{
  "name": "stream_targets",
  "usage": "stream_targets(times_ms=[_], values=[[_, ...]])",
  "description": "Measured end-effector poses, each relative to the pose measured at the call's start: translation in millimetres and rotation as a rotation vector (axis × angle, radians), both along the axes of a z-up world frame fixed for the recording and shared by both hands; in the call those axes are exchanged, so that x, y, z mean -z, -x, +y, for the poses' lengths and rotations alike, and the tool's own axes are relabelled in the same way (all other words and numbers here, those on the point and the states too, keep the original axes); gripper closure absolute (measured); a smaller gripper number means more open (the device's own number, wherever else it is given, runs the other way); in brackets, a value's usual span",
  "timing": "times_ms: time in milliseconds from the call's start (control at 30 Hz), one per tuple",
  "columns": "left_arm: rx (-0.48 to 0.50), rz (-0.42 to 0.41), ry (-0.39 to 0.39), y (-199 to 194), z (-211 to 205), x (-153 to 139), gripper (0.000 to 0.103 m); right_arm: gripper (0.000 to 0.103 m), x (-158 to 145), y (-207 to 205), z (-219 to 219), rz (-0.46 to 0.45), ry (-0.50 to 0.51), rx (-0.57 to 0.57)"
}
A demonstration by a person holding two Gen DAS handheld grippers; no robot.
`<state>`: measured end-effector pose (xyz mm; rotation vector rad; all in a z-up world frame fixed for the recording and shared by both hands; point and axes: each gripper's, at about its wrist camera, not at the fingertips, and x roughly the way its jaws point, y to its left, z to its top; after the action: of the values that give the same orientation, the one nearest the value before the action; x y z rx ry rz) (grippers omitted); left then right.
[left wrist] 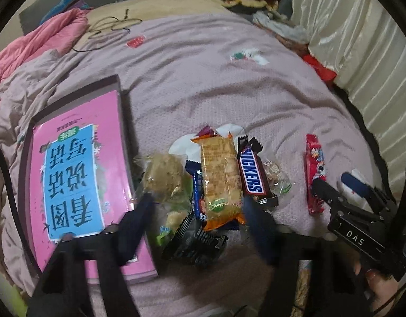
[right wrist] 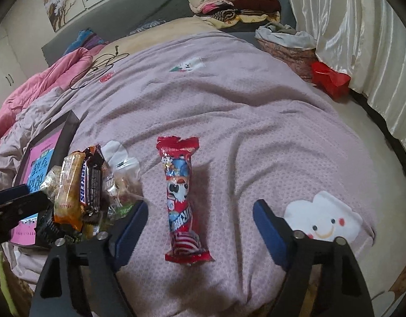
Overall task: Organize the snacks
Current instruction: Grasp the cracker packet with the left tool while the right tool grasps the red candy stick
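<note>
Snacks on the bed (right wrist: 229,105)
Left claw (left wrist: 195,206) gapes over the snack pile (left wrist: 218,179); right claw (right wrist: 200,211) straddles the red packet (right wrist: 180,198), untouching.

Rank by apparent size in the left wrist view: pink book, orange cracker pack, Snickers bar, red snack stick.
1. pink book, by far the largest.
2. orange cracker pack.
3. Snickers bar and red snack stick: too similar to rank; the stick is thinner.
</note>
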<state>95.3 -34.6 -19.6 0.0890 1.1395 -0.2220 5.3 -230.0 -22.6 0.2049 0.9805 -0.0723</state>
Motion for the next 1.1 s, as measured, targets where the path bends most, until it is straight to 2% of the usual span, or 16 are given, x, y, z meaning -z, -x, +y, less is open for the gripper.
stream_targets(times_ms=[133,567,667,900,1100], values=[[0.013,0.012,-0.026,-7,-6,9,0.040,0.038,6,-7,3,0.004,-0.010,-0.023],[0.038,0.033,-0.039,-20,-25,22,0.043,0.060,14,-25,11,-0.001,-0.002,-0.081],[0.040,0.050,-0.025,-22,-29,26,0.050,0.061,17,-30,12,0.004,-0.006,-0.088],[0.031,0.052,-0.031,-29,-30,32,0.058,0.082,23,-37,16,-0.003,-0.009,-0.123],[0.034,0.054,-0.030,-31,-29,36,0.065,0.086,18,-34,15,-0.036,-0.030,-0.132]])
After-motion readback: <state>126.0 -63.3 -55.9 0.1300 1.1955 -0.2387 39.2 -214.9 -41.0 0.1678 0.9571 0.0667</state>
